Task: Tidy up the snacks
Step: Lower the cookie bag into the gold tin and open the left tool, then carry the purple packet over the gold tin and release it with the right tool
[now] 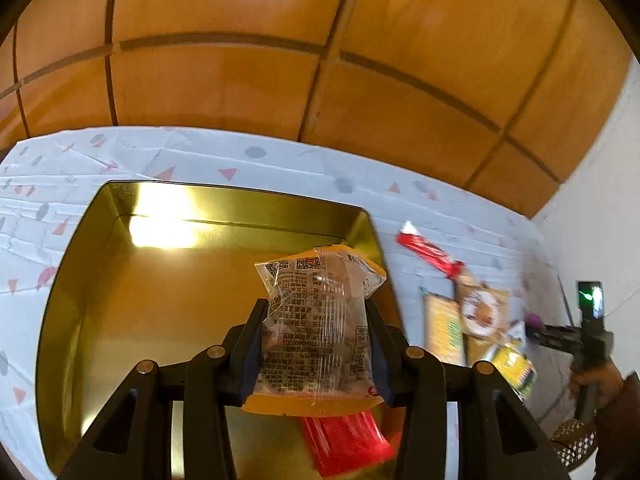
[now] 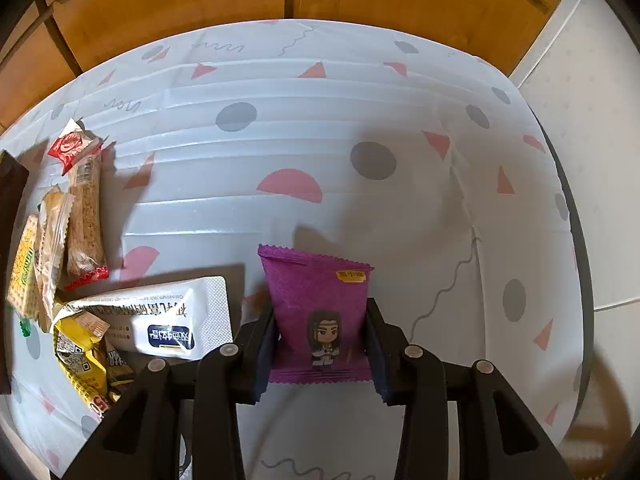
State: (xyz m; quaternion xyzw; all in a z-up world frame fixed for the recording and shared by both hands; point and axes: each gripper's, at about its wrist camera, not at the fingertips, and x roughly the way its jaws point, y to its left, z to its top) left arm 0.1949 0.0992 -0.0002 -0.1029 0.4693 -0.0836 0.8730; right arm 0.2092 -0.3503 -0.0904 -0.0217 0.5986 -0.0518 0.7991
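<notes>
My left gripper [image 1: 316, 322] is shut on a clear packet with yellow edges [image 1: 320, 276], its printed back facing the camera. It hangs over the right part of an open gold tin [image 1: 160, 280]. A red packet [image 1: 344, 440] lies in the tin under the gripper. My right gripper [image 2: 320, 320] is shut on a purple packet with a cartoon figure [image 2: 316, 288], above the patterned tablecloth [image 2: 320, 140]. The left wrist view shows that right gripper [image 1: 592, 320] at the far right in a person's hand, with the purple packet only a blur.
Loose snacks lie between tin and right gripper: a red bar [image 1: 430, 252], a white pack [image 2: 172, 320], yellow packets [image 2: 80, 360], cereal bars [image 2: 84, 216]. A tiled orange floor [image 1: 320, 60] lies beyond the table edge, and a white wall [image 1: 600, 200] stands on the right.
</notes>
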